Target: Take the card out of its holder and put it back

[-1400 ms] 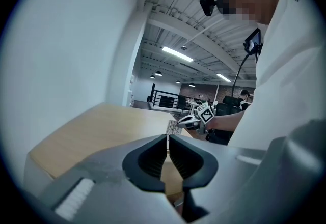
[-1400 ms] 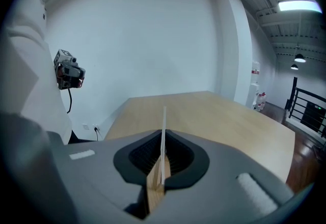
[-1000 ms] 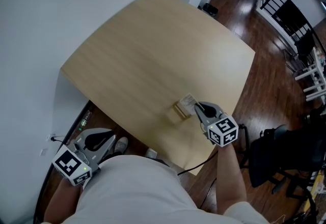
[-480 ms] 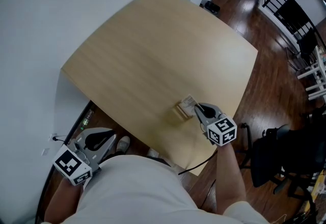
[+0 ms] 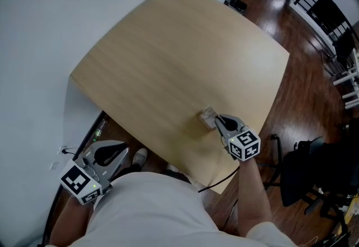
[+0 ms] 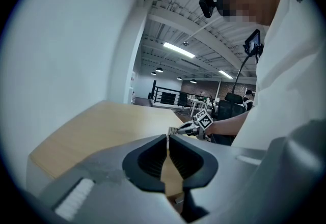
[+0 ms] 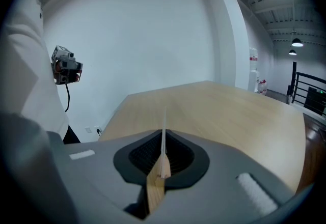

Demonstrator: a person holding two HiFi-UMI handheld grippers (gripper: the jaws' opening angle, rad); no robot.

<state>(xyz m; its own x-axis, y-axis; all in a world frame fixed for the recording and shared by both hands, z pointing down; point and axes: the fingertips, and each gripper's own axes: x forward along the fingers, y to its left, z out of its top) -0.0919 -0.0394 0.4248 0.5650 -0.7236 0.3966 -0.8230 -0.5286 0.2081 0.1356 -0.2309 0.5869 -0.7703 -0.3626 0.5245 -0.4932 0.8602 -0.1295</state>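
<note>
A small pale card [image 5: 208,113] stands near the front right edge of the light wooden table [image 5: 168,55]. My right gripper [image 5: 216,121] is shut on it. In the right gripper view the card [image 7: 163,126] shows edge-on between the closed jaws, with the small wooden holder [image 7: 155,187] right beneath it. Whether the card's lower edge sits in the slot I cannot tell. My left gripper [image 5: 122,152] hangs off the table at my left side; its jaws [image 6: 167,139] are shut on nothing. From there the right gripper [image 6: 189,127] and the card [image 6: 173,130] appear small across the table.
The table edge runs just in front of the holder, with dark wooden floor [image 5: 297,105] beyond. A black office chair [image 5: 314,167] stands at the right. A white wall [image 5: 45,15] borders the table's left side. A cable [image 5: 216,184] hangs below the front edge.
The head view has shifted slightly. My right gripper stays shut on the card at the same spot, and less of the wooden holder shows beside it. The left gripper has not moved.
</note>
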